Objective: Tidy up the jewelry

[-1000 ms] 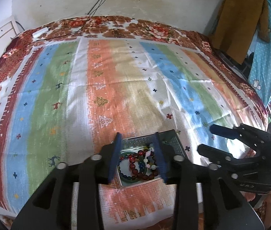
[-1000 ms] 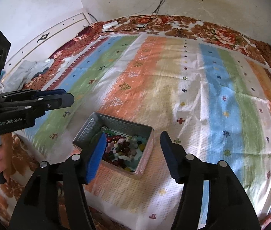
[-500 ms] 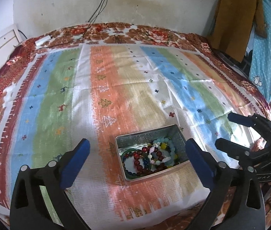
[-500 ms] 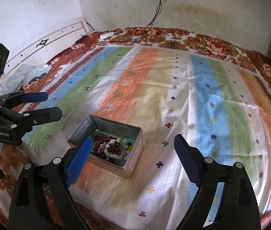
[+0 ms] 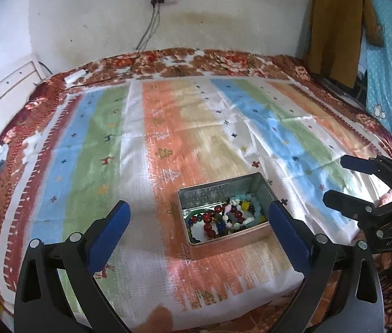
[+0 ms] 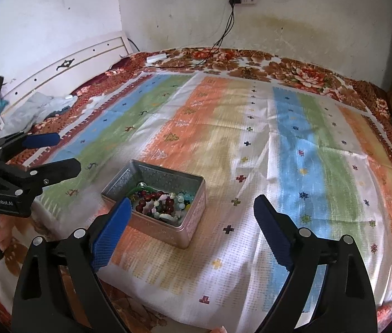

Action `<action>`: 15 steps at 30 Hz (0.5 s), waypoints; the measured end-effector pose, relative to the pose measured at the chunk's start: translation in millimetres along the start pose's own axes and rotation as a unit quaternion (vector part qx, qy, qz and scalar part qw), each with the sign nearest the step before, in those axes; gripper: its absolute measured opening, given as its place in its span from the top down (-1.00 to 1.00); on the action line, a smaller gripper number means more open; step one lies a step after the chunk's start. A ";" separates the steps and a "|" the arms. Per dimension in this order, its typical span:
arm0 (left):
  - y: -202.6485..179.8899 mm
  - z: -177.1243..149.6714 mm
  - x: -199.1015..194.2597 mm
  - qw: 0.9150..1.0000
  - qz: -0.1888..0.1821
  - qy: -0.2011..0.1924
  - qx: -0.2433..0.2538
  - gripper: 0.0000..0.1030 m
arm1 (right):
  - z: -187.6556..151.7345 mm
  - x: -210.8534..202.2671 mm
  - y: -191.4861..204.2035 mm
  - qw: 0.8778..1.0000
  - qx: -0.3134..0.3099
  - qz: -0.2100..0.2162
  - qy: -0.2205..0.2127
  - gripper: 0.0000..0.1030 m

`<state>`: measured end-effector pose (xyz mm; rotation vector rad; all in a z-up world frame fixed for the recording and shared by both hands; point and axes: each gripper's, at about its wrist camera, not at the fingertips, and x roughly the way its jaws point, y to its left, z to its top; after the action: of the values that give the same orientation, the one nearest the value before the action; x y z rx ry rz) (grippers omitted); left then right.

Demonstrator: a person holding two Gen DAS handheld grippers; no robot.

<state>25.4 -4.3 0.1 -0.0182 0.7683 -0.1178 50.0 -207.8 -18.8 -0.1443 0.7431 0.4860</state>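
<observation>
Two hand-held grippers spread wide, empty; beaded bracelets (image 5: 225,220) in tin (image 5: 218,191)

"GenRobot.AI" in white on the left claw (image 6: 53,152) body, other markings unreadable

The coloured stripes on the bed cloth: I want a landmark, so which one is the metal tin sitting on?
The metal tin sits on the orange stripe, left of the beige stripe; the blue and green stripes lie further out on both sides.
</observation>
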 end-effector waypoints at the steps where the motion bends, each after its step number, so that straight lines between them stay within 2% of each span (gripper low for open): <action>1: 0.1 -1.1 -0.9 1.000 0.000 -0.001 -0.004 -0.89 | -0.9 -1.1 -1.1 1.000 0.003 -0.001 -0.001 -0.75; 4: -1.5 -2.3 -2.6 1.000 -0.008 -0.003 -0.005 -0.89 | -2.7 -1.4 -4.0 1.000 0.009 0.000 0.001 -0.75; 15: -10.7 -6.1 -9.5 1.000 0.008 -0.023 0.015 -0.89 | -6.3 5.2 -11.4 1.000 0.016 -0.002 0.018 -0.75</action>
<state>13.4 -13.7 2.9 0.0130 0.7204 -0.1125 54.8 -217.8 -27.4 -0.1249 0.7863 0.4673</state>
